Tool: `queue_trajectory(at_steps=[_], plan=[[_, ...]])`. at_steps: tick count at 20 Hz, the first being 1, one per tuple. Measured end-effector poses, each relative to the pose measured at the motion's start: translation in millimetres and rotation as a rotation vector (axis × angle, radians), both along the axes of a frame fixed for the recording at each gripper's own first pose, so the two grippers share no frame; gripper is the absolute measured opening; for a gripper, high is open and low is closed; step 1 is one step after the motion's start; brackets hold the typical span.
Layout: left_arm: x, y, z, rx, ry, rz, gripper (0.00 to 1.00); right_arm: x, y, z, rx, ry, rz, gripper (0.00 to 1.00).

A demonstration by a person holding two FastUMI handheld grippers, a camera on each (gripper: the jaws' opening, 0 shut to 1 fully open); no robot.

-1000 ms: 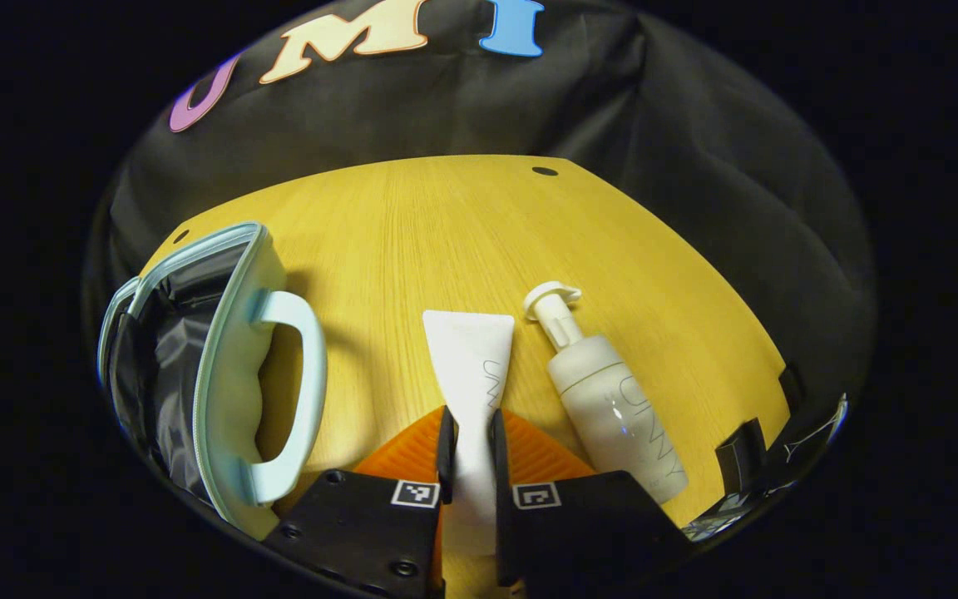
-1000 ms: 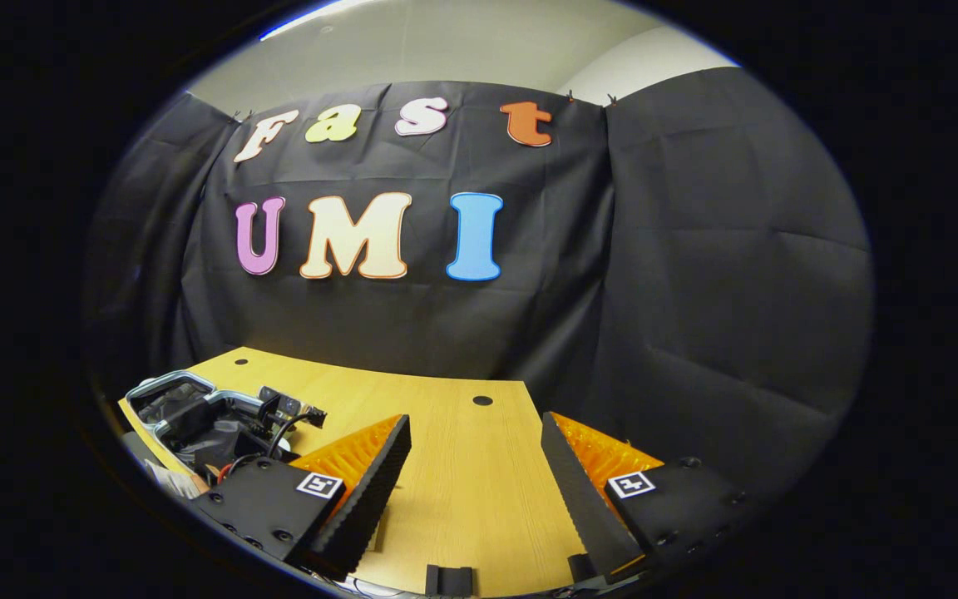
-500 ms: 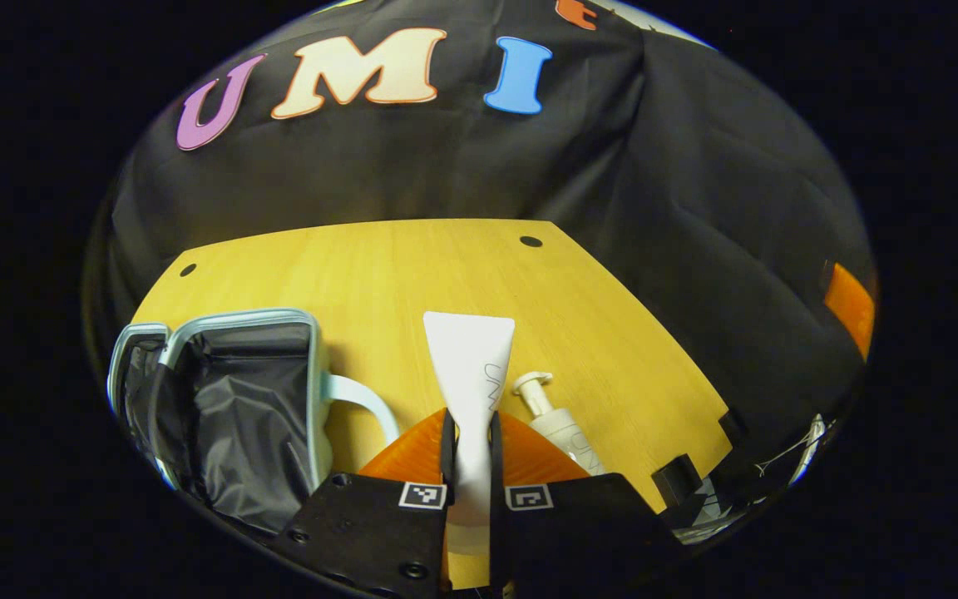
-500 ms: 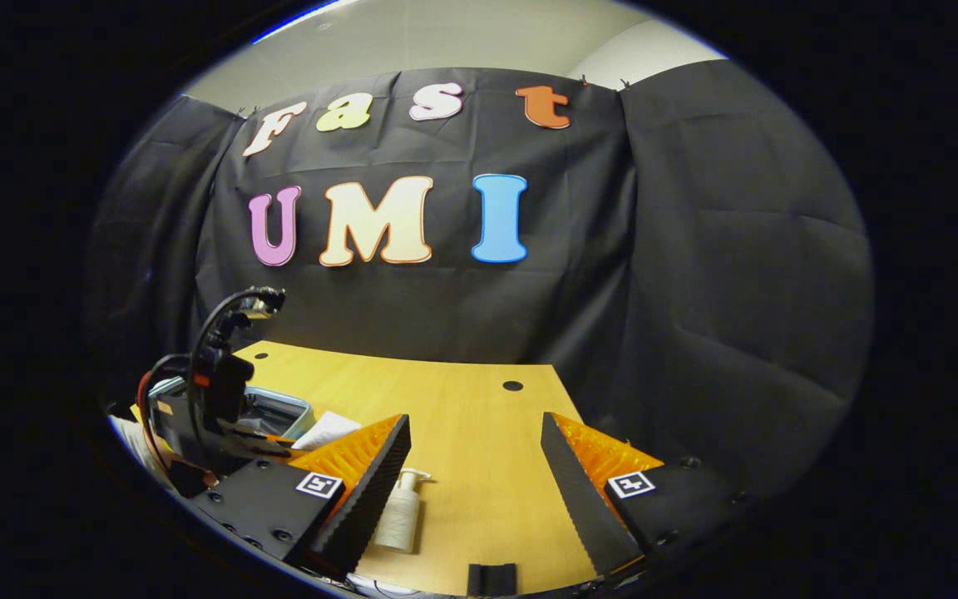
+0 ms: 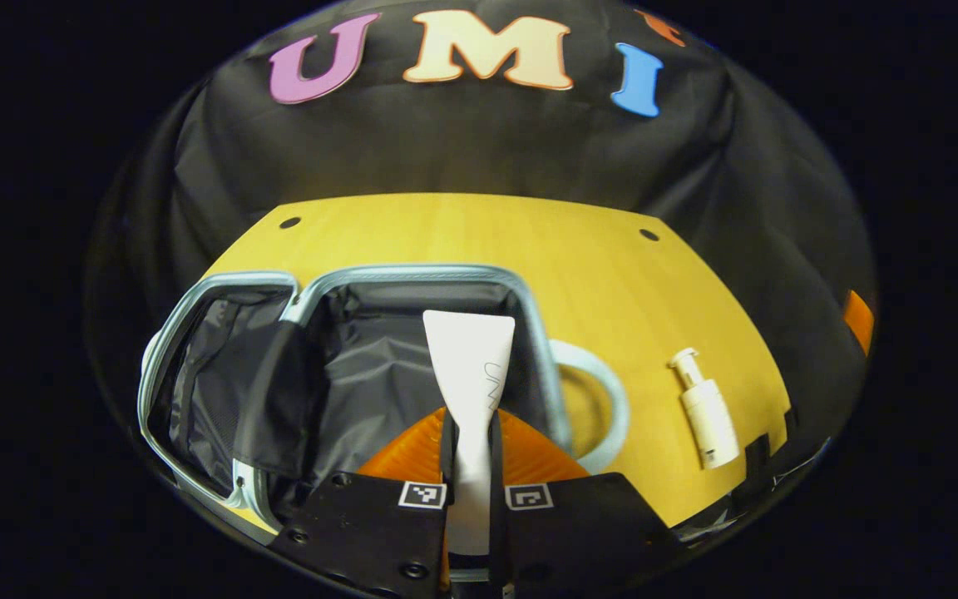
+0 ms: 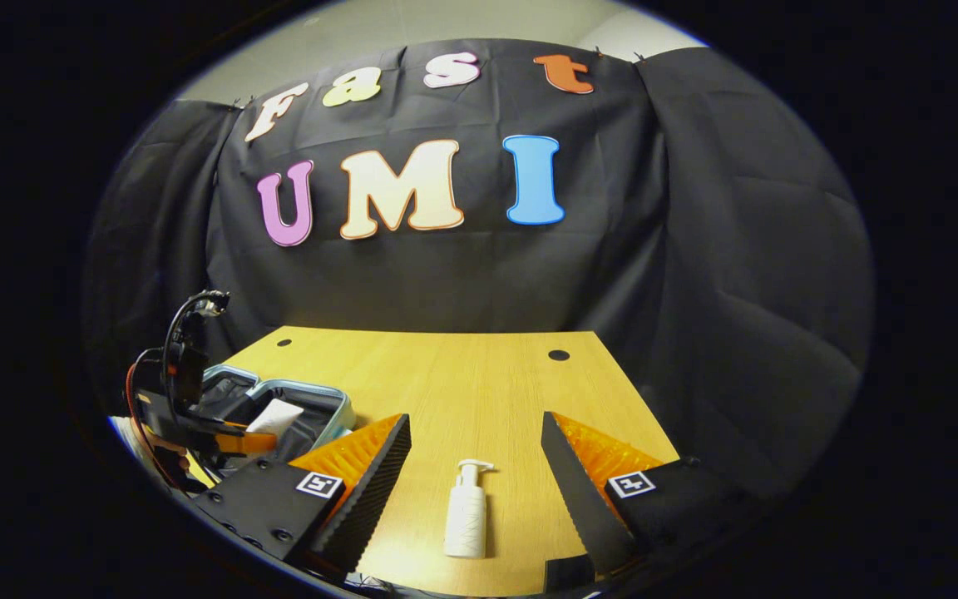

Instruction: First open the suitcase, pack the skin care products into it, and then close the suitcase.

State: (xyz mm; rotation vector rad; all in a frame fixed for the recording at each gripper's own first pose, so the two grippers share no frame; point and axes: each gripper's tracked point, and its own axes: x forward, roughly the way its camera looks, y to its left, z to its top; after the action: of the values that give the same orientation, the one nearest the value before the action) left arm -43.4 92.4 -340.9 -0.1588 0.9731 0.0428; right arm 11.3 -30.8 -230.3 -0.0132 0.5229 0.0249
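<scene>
Wood-grain table [image 5: 479, 241], smooth with a soft sheen. On it the suitcase [image 5: 437, 274]: pale glossy plastic rim, dark crinkled cloth lining with a faint shine. Above that lining, a matt white plastic tube [image 5: 469, 366]. Right of the suitcase lies a matt, frosted-looking plastic pump bottle [image 6: 466, 520].

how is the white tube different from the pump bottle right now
The white tube is flat with a wide crimped end; the pump bottle is round with a pump head. The tube is clamped in the left gripper over the open suitcase; the bottle lies free on the table. Both are white.
</scene>
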Motion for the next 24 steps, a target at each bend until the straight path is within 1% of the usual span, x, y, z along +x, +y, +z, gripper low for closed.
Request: queue_trajectory(at_steps=[2,6,7,9,10,11,12,13,14,15,16,17,20,24], plan=[[-8,23,-16,0.022,0.042,0.028,0.12,1,4,-7,-0.006,0.021,-0.011,1.0],[-28,54,-55,0.003,0.144,0.102,0.11,4,13,-21,-0.035,0.065,-0.018,1.0],[-32,55,-57,-0.011,0.144,0.121,0.13,6,16,-27,-0.04,0.085,-0.021,1.0],[-26,59,-52,0.007,0.1,0.106,0.2,5,21,-35,-0.037,0.11,-0.02,1.0],[-16,59,-44,0.018,0.031,0.095,0.28,7,23,-42,-0.043,0.124,-0.016,1.0],[-8,57,-30,0.021,-0.029,0.081,0.46,8,23,-46,-0.05,0.131,-0.016,1.0],[0,55,-6,0.032,-0.111,0.072,0.63,10,23,-53,-0.056,0.144,-0.015,1.0],[8,50,13,0.018,-0.169,0.056,0.8,11,22,-66,-0.068,0.171,-0.01,1.0],[10,48,32,0.014,-0.212,0.047,0.77,10,20,-80,-0.075,0.204,-0.009,1.0],[13,49,47,0.02,-0.243,0.049,0.8,7,20,-96,-0.07,0.256,-0.004,1.0],[16,53,76,0.03,-0.31,0.059,0.84,2,20,-109,-0.062,0.301,-0.002,1.0],[20,56,93,0.04,-0.358,0.06,0.89,0,18,-123,-0.071,0.336,-0.007,1.0],[14,66,127,0.077,-0.399,0.073,0.91,-6,7,-155,-0.113,0.408,-0.014,1.0],[1,80,155,0.131,-0.445,0.111,0.92,-24,2,-198,-0.158,0.546,0.016,1.0]])
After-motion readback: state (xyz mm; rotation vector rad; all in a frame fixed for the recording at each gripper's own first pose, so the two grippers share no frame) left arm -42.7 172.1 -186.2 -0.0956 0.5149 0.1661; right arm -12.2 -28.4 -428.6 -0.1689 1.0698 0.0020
